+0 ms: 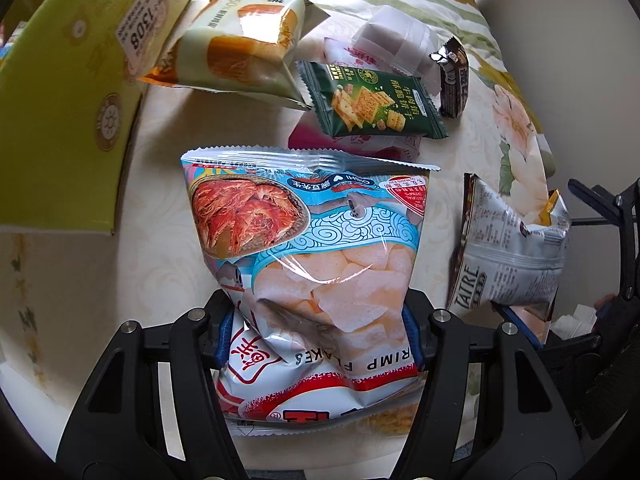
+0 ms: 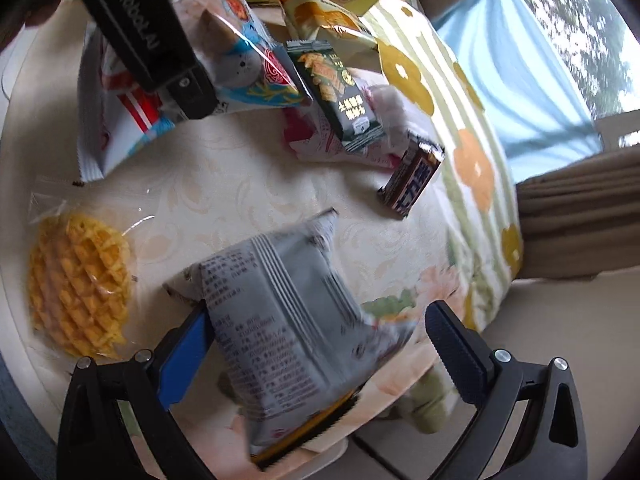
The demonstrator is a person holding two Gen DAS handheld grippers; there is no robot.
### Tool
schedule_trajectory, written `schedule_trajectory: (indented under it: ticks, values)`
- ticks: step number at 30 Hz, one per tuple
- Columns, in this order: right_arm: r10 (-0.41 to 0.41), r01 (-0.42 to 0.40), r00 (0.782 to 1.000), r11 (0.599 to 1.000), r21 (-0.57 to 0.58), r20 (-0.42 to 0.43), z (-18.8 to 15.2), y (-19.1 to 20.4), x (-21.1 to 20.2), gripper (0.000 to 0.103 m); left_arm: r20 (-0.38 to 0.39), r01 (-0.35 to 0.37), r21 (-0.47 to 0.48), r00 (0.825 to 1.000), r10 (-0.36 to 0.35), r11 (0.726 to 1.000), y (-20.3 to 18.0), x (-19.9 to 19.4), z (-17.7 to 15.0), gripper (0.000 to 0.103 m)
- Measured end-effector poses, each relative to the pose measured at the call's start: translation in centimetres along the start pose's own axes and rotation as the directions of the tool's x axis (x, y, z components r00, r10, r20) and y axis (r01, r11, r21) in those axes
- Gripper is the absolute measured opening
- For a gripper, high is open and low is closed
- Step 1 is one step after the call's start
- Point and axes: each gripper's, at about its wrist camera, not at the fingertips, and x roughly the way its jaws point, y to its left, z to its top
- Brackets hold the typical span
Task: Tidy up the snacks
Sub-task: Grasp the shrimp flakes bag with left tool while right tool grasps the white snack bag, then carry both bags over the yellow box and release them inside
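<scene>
A shrimp flakes bag (image 1: pixel 304 248) with a clear window hangs over the cream tablecloth (image 1: pixel 160 140). My left gripper (image 1: pixel 318 336) is shut on its lower part, blue pads pressing in from both sides. In the right wrist view this bag (image 2: pixel 240 64) shows at the top left under the black left gripper (image 2: pixel 160 48). A grey snack bag (image 2: pixel 288 328), blurred, lies between the fingers of my right gripper (image 2: pixel 320 332), wedged across the wide jaws. The left wrist view shows the grey bag (image 1: pixel 516 248) raised on edge at the table's right side.
A yellow-green box (image 1: pixel 60 100) stands at the far left. Before it lie a bread packet (image 1: pixel 248 40), a green cracker packet (image 1: pixel 372 100), a white packet (image 1: pixel 392 40), a pink packet (image 1: pixel 360 144) and a dark bar (image 1: pixel 454 80). A wrapped waffle (image 2: pixel 80 284) lies near the table edge.
</scene>
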Motion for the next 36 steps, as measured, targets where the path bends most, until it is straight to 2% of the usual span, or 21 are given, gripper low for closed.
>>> schedule_trajectory:
  ticks: [3, 7, 8, 9, 12, 13, 15, 19, 22, 28, 36]
  values:
    - [0.007, -0.007, 1.000, 0.999, -0.041, 0.003, 0.3, 0.5, 0.0, 0.102, 0.005, 0.003, -0.002, 1.000, -0.003, 1.000, 0.4, -0.4, -0.2, 0.059]
    - [0.064, -0.066, 0.997, 0.996, -0.055, -0.033, 0.8, 1.0, 0.8, 0.102, 0.010, 0.006, -0.007, 1.000, -0.005, 1.000, 0.9, -0.8, -0.5, 0.059]
    - [0.082, -0.084, 0.996, 0.995, -0.056, -0.041, 0.9, 1.0, 1.1, 0.099, 0.010, 0.007, -0.010, 1.000, -0.007, 1.000, 1.0, -0.9, -0.5, 0.059]
    - [0.102, -0.105, 0.993, 0.993, -0.051, -0.054, 0.9, 1.0, 1.4, 0.090, 0.010, 0.008, -0.012, 1.000, -0.008, 1.000, 1.0, -0.8, -0.6, 0.059]
    - [0.114, -0.116, 0.992, 0.993, -0.032, -0.052, 0.9, 0.5, 1.2, 0.084, 0.009, 0.005, -0.013, 1.000, -0.004, 1.000, 1.4, -0.9, -0.8, 0.059]
    - [0.127, -0.128, 0.991, 0.992, -0.012, -0.051, 0.9, 0.1, 1.1, 0.081, 0.009, 0.006, -0.014, 1.000, -0.006, 1.000, 1.5, -0.9, -0.9, 0.059]
    - [0.151, -0.149, 0.987, 0.988, 0.036, -0.048, 0.8, -0.7, 1.0, 0.070, 0.009, 0.007, -0.011, 1.000, -0.007, 1.000, 1.5, -1.0, -1.0, 0.059]
    - [0.196, -0.188, 0.980, 0.971, 0.145, -0.040, 0.5, -1.9, 1.0, 0.060, 0.022, 0.005, 0.004, 1.000, -0.005, 1.000, 1.0, -1.4, -1.1, 0.059]
    - [0.231, -0.220, 0.973, 0.945, 0.243, -0.016, 0.0, -2.8, 0.8, 0.054, 0.034, 0.002, 0.016, 0.999, -0.003, 1.000, 0.5, -1.9, -1.2, 0.059]
    - [0.280, -0.287, 0.956, 0.834, 0.472, 0.087, -1.7, -5.2, -0.8, 0.053, 0.069, 0.004, 0.042, 0.998, -0.007, 0.999, -0.2, -3.4, -1.7, 0.059]
    - [0.192, -0.268, 0.963, 0.765, 0.586, 0.190, -1.2, -7.2, -5.2, 0.053, 0.174, -0.008, 0.073, 0.985, -0.004, 0.997, -0.9, -8.3, -1.7, 0.059]
